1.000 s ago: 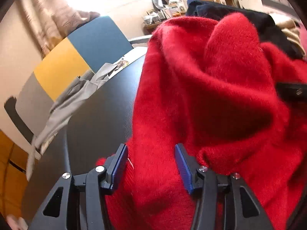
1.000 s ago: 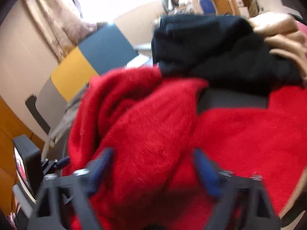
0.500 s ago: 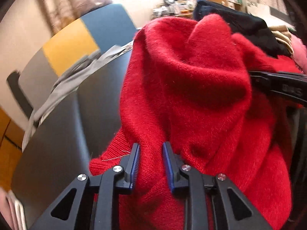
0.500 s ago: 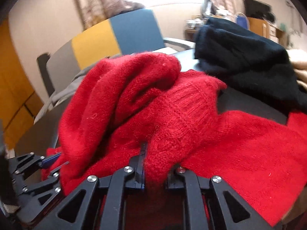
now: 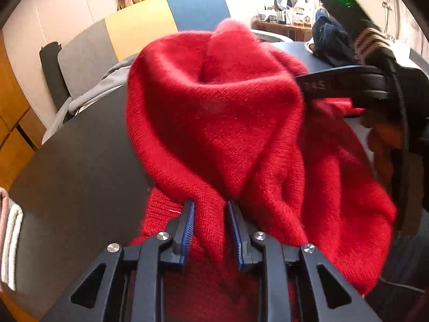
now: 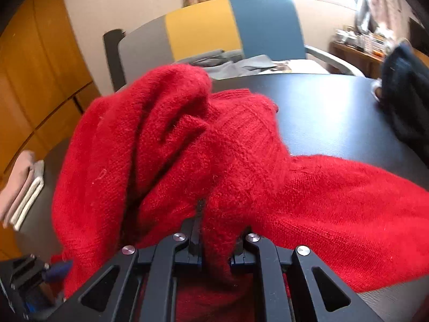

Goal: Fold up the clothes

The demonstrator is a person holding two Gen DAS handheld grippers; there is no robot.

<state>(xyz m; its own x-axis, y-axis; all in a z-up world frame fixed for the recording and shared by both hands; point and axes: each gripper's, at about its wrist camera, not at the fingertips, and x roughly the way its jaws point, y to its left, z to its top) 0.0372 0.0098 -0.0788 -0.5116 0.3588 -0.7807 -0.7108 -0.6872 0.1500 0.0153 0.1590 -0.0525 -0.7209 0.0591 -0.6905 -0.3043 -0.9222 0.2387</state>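
The fuzzy red knitted sweater hangs bunched between the two grippers, lifted partly off the dark round desk, with the rest of it trailing down onto the desk top. The left gripper has its blue-padded jaws drawn in on a fold of the red knit near a ribbed edge, pinching it. The right gripper has its jaws nearly pressed together on another thick wad of the same sweater, the knit bulging out above and around them.

From the left wrist view the sweater rises straight ahead of the jaws as a tall hump, and the right gripper's black body sits at the right, close by, so the two grips are near each other and the cloth between them is slack and crumpled. From the right wrist view the bulk of the sweater lies ahead and to the left, while one long red stretch, probably a sleeve or the body, runs off to the right across the desk. That long axis, running roughly from left to right, is what the coming move seems to turn on: the hands would likely need to draw apart along it to pull the cloth taut and flat before any fold can be laid. A dark navy garment sits farther off at the right, and a folded pale cloth lies at the desk's left edge
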